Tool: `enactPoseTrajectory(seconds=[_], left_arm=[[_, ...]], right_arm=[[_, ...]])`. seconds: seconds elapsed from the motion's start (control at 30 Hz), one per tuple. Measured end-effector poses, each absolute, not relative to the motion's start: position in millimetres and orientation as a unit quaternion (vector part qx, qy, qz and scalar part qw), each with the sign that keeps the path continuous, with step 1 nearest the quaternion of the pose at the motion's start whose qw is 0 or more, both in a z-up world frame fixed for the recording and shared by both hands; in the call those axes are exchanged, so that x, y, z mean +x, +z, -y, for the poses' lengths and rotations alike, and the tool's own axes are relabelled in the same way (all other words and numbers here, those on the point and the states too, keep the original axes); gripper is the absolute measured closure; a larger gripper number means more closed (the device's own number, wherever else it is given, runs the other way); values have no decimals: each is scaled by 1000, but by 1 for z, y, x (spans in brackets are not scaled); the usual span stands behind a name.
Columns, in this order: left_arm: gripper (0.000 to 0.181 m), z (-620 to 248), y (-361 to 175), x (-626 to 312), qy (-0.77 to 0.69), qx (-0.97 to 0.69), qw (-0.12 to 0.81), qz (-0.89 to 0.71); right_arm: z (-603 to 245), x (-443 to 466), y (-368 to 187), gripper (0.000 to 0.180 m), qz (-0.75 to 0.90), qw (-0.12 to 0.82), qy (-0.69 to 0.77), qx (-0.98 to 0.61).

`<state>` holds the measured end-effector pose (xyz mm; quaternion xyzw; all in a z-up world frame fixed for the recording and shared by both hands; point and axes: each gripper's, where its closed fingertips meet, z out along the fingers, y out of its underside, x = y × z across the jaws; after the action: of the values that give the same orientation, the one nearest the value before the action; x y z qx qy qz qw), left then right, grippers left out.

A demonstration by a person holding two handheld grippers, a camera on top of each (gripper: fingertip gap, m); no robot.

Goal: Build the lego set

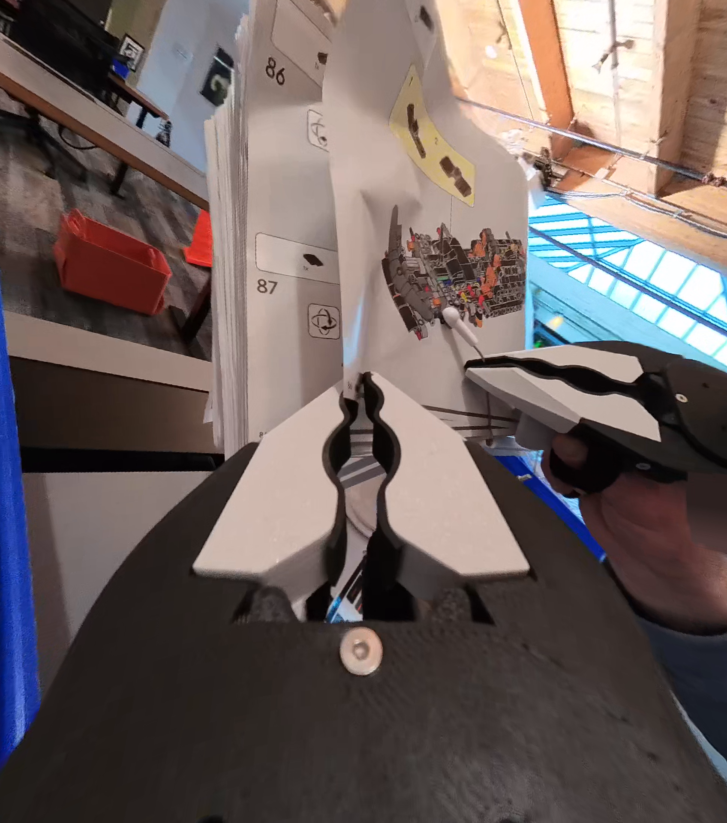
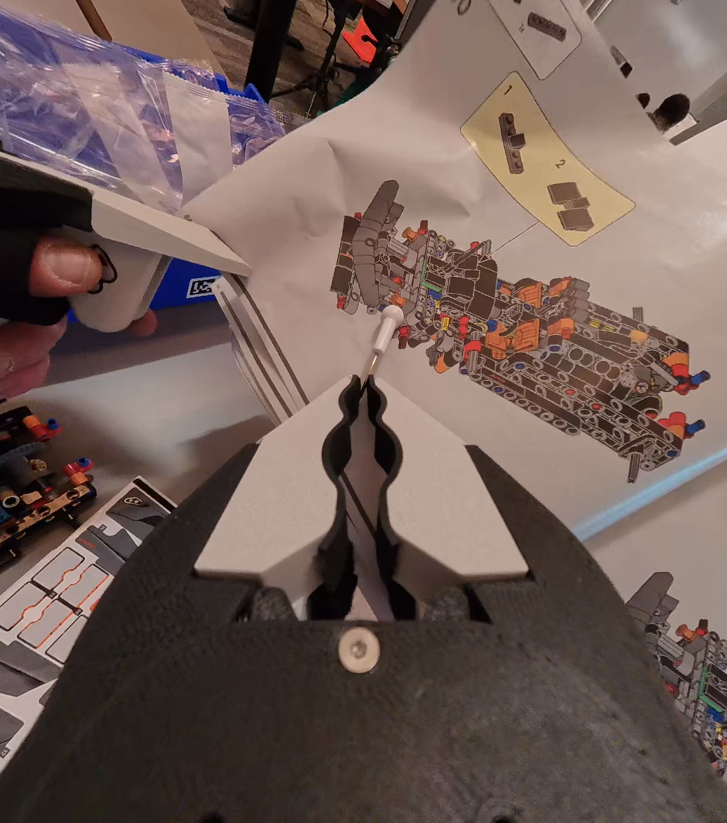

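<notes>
Instruction booklet [image 2: 464, 187]: open page lifted off the bench, filling centre and upper right of right wrist view.
Left claw [image 1: 359, 378]: closed on page's lower corner.
Right claw [image 2: 361, 378]: closed on thin shaft of white-headed pin [image 2: 386, 323].
Pin axis: runs up-frame from right claw tip, head at printed model's edge.
Nearer arm: right.
Lego chassis [image 2: 10, 499]: lower left on bench [image 2: 165, 401], apart.
Sticker sheet [image 2: 32, 623]: beside chassis.

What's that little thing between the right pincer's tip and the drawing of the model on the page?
A white-headed pin: the right gripper pinches its metal shaft, and its head rests against the instruction page. The right wrist view shows it best.
</notes>
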<state>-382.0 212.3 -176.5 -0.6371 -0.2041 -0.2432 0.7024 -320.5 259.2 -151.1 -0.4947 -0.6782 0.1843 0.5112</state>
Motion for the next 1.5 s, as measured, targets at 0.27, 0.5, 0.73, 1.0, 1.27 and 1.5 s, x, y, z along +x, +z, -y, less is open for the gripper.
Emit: enactPoseTrajectory(seconds=[0.27,0.5,0.73,1.0,1.27,1.5], left_arm=[[135,-180,-173,-397,-131,-682,672,256],[132,-123,-127,-372,-30,-704,692,157],[144,-100,-123,-268,-45,-749,661,-7],[149,-91,-161,-163,-70,-790,597,-121],[150,-86,-217,-113,-76,-829,531,-161],[150,-86,-251,-97,-89,-844,503,-164]], right_arm=[[-248,-305,-132,149,679,470,242,-510],[-226,-214,-84,145,699,465,271,-471],[-246,-66,-87,149,700,440,230,-513],[-274,17,-213,159,696,310,218,-610],[-279,-10,-315,164,727,255,226,-595],[-277,-42,-348,162,779,239,171,-554]])
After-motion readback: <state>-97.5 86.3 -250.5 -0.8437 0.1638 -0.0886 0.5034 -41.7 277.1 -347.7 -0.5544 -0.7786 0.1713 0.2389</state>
